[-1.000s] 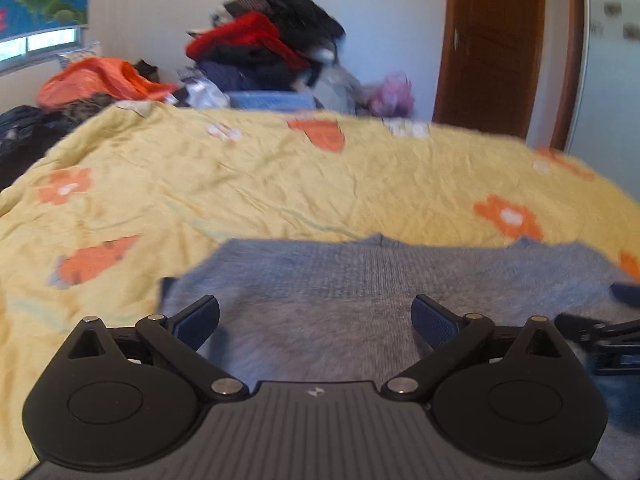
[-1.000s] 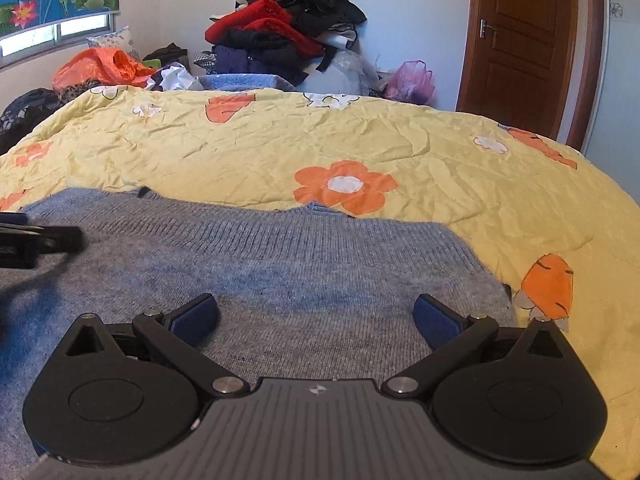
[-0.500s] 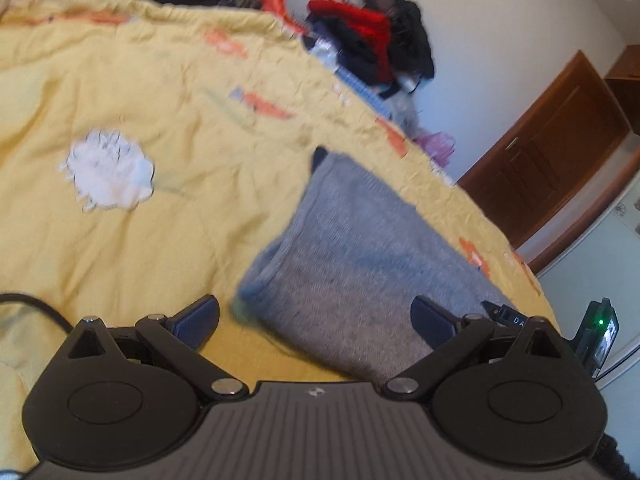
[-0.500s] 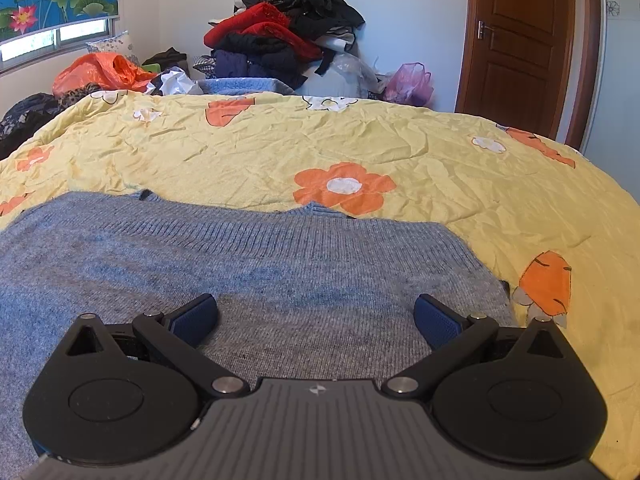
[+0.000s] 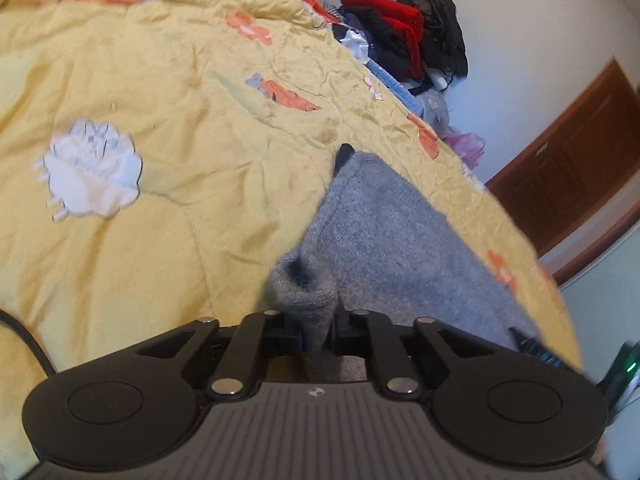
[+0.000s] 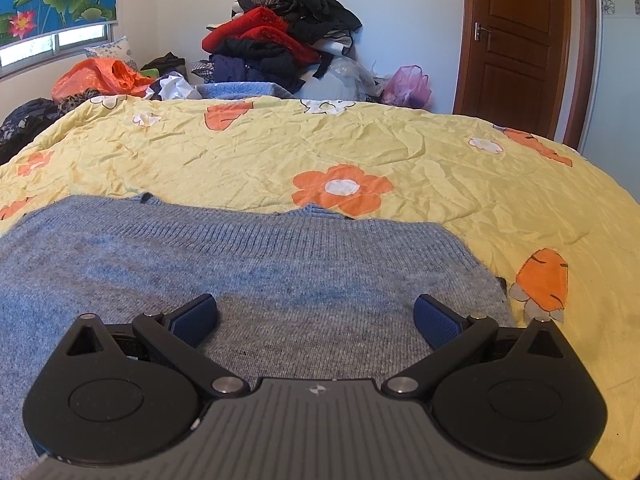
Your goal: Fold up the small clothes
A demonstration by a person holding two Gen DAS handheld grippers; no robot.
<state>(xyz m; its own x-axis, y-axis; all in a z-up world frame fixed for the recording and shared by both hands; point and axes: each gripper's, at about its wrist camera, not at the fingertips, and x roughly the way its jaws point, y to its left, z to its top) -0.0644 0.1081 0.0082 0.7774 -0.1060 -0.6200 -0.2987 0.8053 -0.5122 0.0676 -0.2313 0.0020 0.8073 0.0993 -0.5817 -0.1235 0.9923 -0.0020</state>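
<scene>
A grey knitted sweater (image 6: 240, 264) lies flat on the yellow flowered bedspread (image 6: 360, 148). In the left wrist view the sweater (image 5: 400, 240) stretches away to the right, and my left gripper (image 5: 316, 336) is shut on a bunched corner of its near left edge. My right gripper (image 6: 316, 316) is open and empty, hovering low over the sweater's right part with both blue pads (image 6: 196, 314) above the knit.
A pile of red, black and dark clothes (image 6: 280, 36) stands behind the bed's far edge, with an orange bag (image 6: 100, 78) at the left and a pink bag (image 6: 408, 84) near the brown door (image 6: 516, 40). A black cable (image 5: 24, 340) lies at the left.
My left gripper swung to the sweater's left edge and closed on its corner fold. My right gripper stayed open over the sweater, almost still.
</scene>
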